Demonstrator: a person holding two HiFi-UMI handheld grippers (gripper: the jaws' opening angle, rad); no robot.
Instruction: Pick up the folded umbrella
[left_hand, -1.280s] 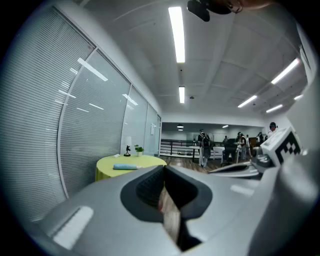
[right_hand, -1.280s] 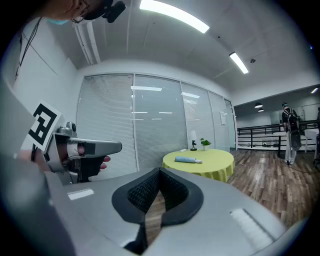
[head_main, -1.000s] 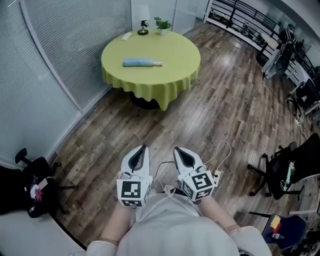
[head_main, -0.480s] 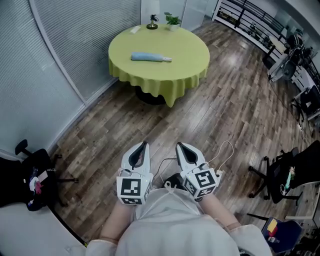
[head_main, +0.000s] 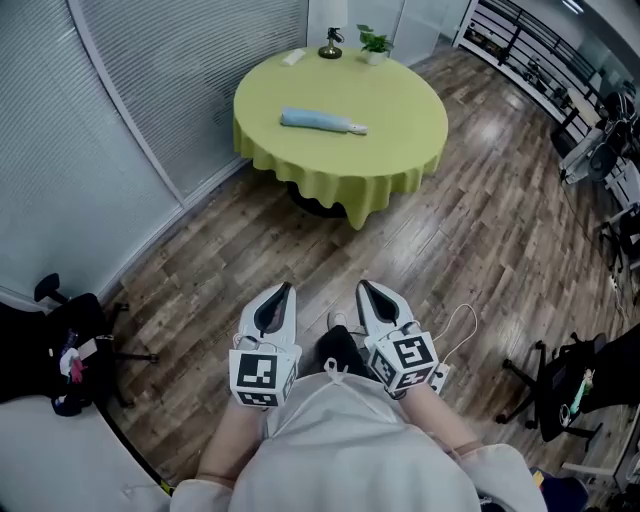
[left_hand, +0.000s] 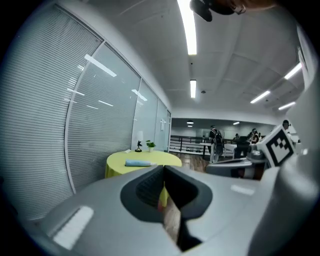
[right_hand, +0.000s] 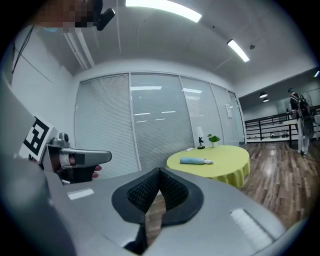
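The folded umbrella (head_main: 322, 121), light blue with a pale tip at its right end, is lying flat near the middle of a round table (head_main: 405, 160). A yellow-green cloth is covering the table and hanging down in folds all around it. In the left gripper view the umbrella (left_hand: 137, 163) is showing as a small blue bar on the yellow top, and in the right gripper view (right_hand: 196, 160) it is lying the same way, far beyond the jaws.

At the table's far edge a small potted plant (head_main: 373, 42) is standing just beside a dark figurine (head_main: 331, 45), with a small white flat thing (head_main: 293, 57) lying to their left. All three are sitting well apart from the umbrella.

The table is standing on a wood plank floor (head_main: 470, 240), close to a glass wall with closed blinds (head_main: 150, 90). A black railing (head_main: 520, 45) is running along the upper right.

The left gripper (head_main: 284, 290) and the right gripper (head_main: 363, 287) are pointing towards the table from well short of it, side by side over the floor. Each is carrying a cube with black-and-white square markers. The left gripper (left_hand: 163, 168) is holding its jaws together with nothing between them, and the right gripper (right_hand: 160, 171) is likewise holding its jaws pressed together on nothing. A black office chair (head_main: 62, 345) is standing at the far left.
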